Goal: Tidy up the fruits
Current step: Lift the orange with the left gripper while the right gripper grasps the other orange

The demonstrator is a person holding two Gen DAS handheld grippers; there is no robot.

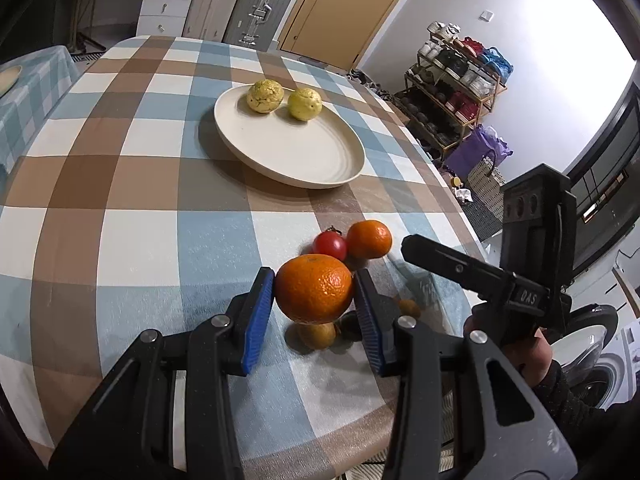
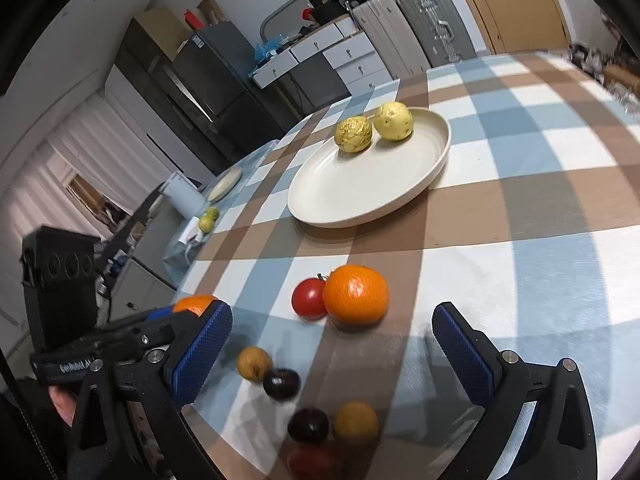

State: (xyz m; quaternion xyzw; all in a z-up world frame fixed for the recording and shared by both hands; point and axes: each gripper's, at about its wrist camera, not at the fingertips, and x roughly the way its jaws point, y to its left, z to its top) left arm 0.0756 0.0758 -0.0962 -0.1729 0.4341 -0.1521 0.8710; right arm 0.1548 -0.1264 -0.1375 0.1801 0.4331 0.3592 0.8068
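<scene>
**Op:** I have a mandarin (image 1: 314,288) clenched between the blue pads of my left claw (image 1: 315,304), lifted clear of the desk (image 1: 140,240). In the left wrist view it hangs above the small fruits lying below it.

**Obs:** And the right?

**Op:** My right claw (image 2: 328,344) is released, jaws spread wide with nothing between them, hovering over the loose pile. Ahead of it sit a second mandarin (image 2: 355,295) and a red tomato (image 2: 309,298), touching each other.

**Obs:** What else is loose?

**Op:** Nearer the right camera: a tan round fruit (image 2: 254,363), two dark plum-like fruits (image 2: 281,384) (image 2: 308,425), another yellowish-brown one (image 2: 356,422), and something reddish at the bottom edge, too blurred to name.

**Obs:** Anything placed?

**Op:** The cream plate (image 1: 304,160) further along the checked cloth carries two yellow-green wrinkled fruits (image 1: 265,97) (image 1: 305,104), side by side at its far rim. The rest of the plate is bare.

**Obs:** Progress?

**Op:** Early, I judge. Two on the plate, one in hand and well apart from the plate, at least seven on the desk. My guess is the plate is the destination, though whether sorting by kind is wanted I cannot tell.
</scene>
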